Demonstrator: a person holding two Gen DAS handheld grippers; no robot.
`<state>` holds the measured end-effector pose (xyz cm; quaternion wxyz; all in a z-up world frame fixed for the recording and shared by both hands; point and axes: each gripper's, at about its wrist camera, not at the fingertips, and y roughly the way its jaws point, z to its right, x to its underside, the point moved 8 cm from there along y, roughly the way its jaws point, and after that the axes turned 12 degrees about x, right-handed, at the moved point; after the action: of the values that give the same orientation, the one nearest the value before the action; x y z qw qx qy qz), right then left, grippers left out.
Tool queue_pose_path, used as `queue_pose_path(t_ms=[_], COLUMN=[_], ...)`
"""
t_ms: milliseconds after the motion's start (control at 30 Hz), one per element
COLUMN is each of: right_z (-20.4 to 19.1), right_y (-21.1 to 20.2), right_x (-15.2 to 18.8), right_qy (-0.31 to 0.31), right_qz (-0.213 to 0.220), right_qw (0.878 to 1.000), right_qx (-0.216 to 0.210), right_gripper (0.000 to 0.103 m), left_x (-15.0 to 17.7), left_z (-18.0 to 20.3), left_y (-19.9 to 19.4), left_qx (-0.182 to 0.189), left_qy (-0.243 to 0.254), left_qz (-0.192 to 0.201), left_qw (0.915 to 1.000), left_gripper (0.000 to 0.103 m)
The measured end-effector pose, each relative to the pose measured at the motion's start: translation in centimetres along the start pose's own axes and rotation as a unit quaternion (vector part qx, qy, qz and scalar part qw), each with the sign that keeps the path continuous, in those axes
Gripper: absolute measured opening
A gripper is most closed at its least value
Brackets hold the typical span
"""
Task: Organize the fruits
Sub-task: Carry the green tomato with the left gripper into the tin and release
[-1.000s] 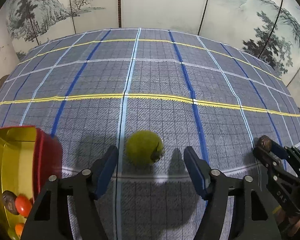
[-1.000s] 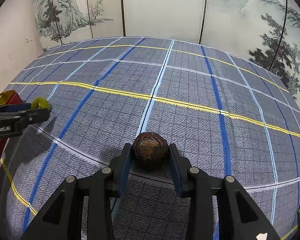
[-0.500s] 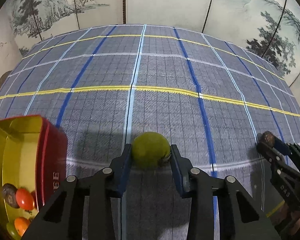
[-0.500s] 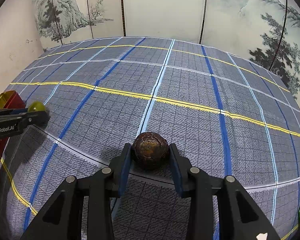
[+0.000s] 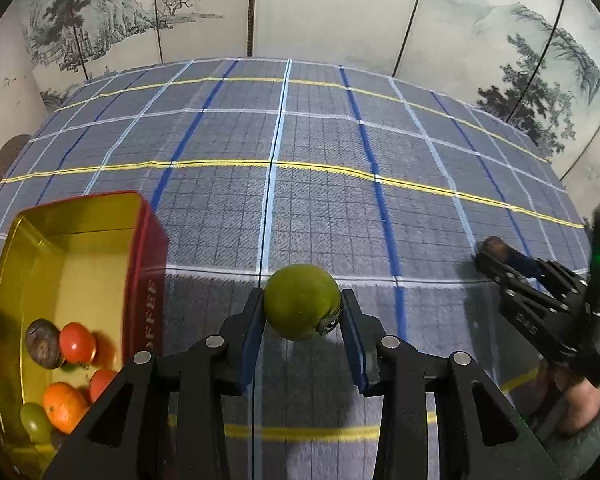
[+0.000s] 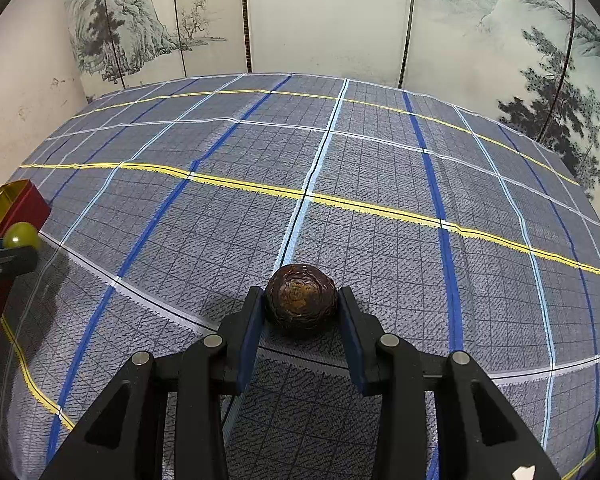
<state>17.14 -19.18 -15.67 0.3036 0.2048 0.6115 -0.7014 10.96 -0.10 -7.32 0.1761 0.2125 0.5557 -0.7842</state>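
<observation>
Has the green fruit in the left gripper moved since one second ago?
Yes. The green fruit, now clamped in the left gripper, has come nearer to the red tin at the left, and its shadow falls lower on the tablecloth, so it looks lifted.

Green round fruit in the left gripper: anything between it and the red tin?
Nothing visible. The green round fruit sits clamped in the left gripper; only bare plaid tablecloth lies between it and the red tin with gold interior. The tin's open top already holds several small fruits at its near end.
</observation>
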Motion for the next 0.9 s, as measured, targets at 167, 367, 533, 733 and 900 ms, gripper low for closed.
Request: queue_pose_path(t_ms=[167,367,533,733,900], right_z=[0.0,0.0,0.0,0.0,0.0], right_y=[0.0,0.0,0.0,0.0,0.0], right_x=[0.0,0.0,0.0,0.0,0.0], right_qy=[0.0,0.0,0.0,0.0,-0.001], right_qz=[0.0,0.0,0.0,0.0,0.0], right_qw=[1.0,1.0,1.0,1.0,1.0], right_qx=[0.0,0.0,0.0,0.0,0.0], right_gripper=[0.035,0.035,0.035,0.035,0.035], left_x=[0.3,0.9,1.6,2.6,3.4], left_z=[0.1,-1.3,-4.3,-9.1,-12.3], left_y=[-2.3,-5.4,-7.6,-9.6,-10.9], left_qx=[0.007,-0.003,-0.024,-0.05,-0.065], left_qy=[0.001,0.006,-0.001,-0.029,-0.051], left_qz=[0.008,0.019,0.023,0.027,0.03], left_qw=[0.9999,0.9998,0.9994,0.998,0.9962], left_gripper=[0.038,0.038,0.038,0.038,0.038])
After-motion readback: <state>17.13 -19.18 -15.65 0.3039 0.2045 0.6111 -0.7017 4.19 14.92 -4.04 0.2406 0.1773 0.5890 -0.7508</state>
